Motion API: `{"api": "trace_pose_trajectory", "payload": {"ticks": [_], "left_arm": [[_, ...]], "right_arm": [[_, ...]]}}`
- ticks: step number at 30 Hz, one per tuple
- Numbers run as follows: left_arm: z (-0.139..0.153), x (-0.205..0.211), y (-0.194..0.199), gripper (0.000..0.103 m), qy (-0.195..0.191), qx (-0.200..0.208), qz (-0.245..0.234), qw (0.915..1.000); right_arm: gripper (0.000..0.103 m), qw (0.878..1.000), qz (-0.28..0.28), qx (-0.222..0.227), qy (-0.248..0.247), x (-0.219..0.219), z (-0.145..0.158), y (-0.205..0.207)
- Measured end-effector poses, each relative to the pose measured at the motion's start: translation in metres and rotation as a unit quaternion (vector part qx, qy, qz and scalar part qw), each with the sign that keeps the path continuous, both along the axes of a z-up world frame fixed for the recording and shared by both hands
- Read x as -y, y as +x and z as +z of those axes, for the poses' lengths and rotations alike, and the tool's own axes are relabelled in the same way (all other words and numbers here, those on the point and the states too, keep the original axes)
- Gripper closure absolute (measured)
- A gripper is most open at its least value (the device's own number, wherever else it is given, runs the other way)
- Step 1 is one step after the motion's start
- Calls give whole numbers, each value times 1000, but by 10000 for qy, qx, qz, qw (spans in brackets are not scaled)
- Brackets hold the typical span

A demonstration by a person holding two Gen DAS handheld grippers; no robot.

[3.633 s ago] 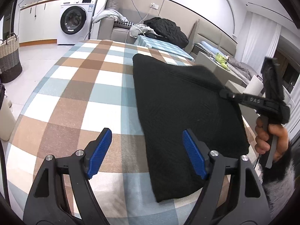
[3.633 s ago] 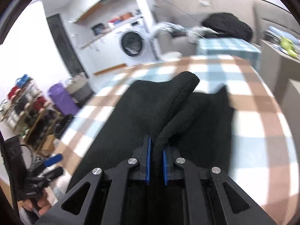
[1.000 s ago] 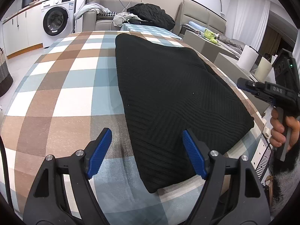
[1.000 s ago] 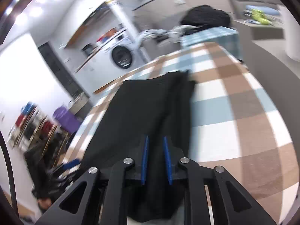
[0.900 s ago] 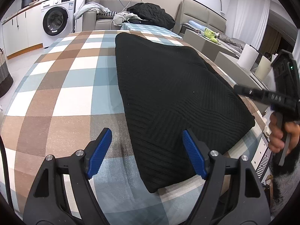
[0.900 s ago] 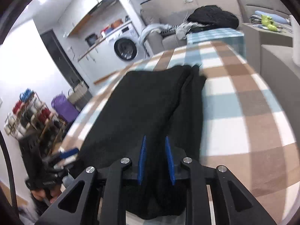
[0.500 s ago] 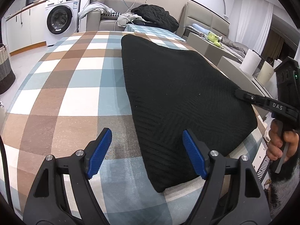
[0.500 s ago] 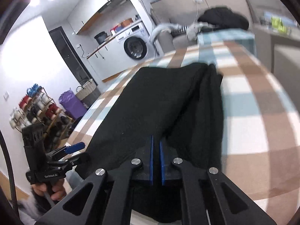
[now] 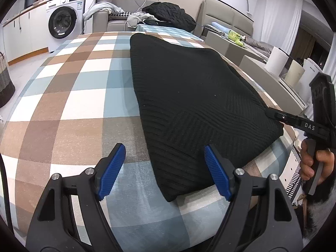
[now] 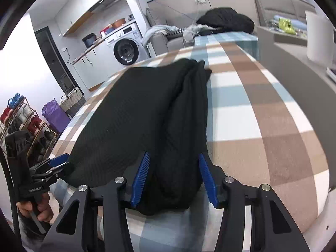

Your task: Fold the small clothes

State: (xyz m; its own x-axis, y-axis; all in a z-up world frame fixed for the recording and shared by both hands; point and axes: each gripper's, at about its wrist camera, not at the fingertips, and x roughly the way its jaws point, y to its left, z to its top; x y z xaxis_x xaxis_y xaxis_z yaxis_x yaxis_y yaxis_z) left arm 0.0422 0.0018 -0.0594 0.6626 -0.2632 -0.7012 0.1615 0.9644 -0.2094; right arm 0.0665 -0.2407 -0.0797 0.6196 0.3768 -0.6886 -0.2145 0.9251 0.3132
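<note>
The left gripper (image 9: 164, 169) has its 2 fingers wide apart; the right gripper (image 10: 174, 177) is also parted.

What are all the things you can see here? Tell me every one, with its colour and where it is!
Black knit garment: one, black, folded on the table.
Checked tablecloth: one, brown, blue and white, covering the table.
Washing machine: one, white, far left by the cabinets.
Sofa: one, grey, behind the table, with a black jacket and pale clothes on it.
Paper roll: one, white, far right.
Wicker basket: one, beige and dark, on the floor.
Purple bag: one, beside the basket.
Left gripper: blue pads, open.
Right gripper: blue pads, open around the garment's edge.
</note>
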Motion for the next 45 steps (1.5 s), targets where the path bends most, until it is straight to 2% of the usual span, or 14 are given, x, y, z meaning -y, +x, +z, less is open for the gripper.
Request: {"api": "trace_pose_trajectory", "payload": {"ticks": [3, 5, 7, 9, 13, 20, 27, 32, 35, 38, 39, 40, 42, 45], "left_arm": [[-3, 4, 0, 60, -66, -58, -210, 9997], [-3, 9, -1, 69, 92, 5, -234, 9997], [-1, 12, -1, 75, 184, 45, -259, 9995], [-1, 12, 1, 79, 156, 19, -236, 9996], [0, 11, 7, 81, 134, -33, -188, 9997], [5, 8, 40, 81, 470, -17, -90, 9989], [8, -3, 81, 81, 540, -62, 155, 9984], [5, -9, 85, 81, 471, -37, 189, 9987], [7, -12, 82, 80, 439, 30, 264, 9987], [10, -16, 74, 73, 432, 129, 423, 9981], [11, -16, 71, 67, 446, 171, 447, 9979], [14, -17, 66, 62, 460, 267, 488, 9974], [21, -17, 55, 34, 465, 468, 531, 9964], [34, -16, 35, 16, 422, 902, 527, 9936]], "right_arm": [[53, 10000, -1, -29, 44, 0, -2, 4], [56, 9999, 8, -70, 127, 1, -5, 7], [69, 9995, 81, -171, 247, 0, -7, 11], [74, 9995, 147, -183, 225, -2, -8, 12], [80, 9992, 166, -250, 252, -6, -7, 14], [80, 9988, 132, -338, 316, -17, -8, 45], [80, 9996, 12, -264, -42, -42, -4, 79], [79, 9994, -14, -145, -323, -51, -1, 80], [67, 9988, 3, -33, -480, -51, 5, 77], [35, 9963, -80, 428, -742, -50, 18, 60], [18, 9953, -76, 544, -793, -48, 21, 56], [9, 9940, -53, 687, -847, -49, 26, 49], [3, 9914, -19, 963, -884, -48, 34, 32], [0, 9903, 133, 1147, -770, -47, 39, 15]]}}
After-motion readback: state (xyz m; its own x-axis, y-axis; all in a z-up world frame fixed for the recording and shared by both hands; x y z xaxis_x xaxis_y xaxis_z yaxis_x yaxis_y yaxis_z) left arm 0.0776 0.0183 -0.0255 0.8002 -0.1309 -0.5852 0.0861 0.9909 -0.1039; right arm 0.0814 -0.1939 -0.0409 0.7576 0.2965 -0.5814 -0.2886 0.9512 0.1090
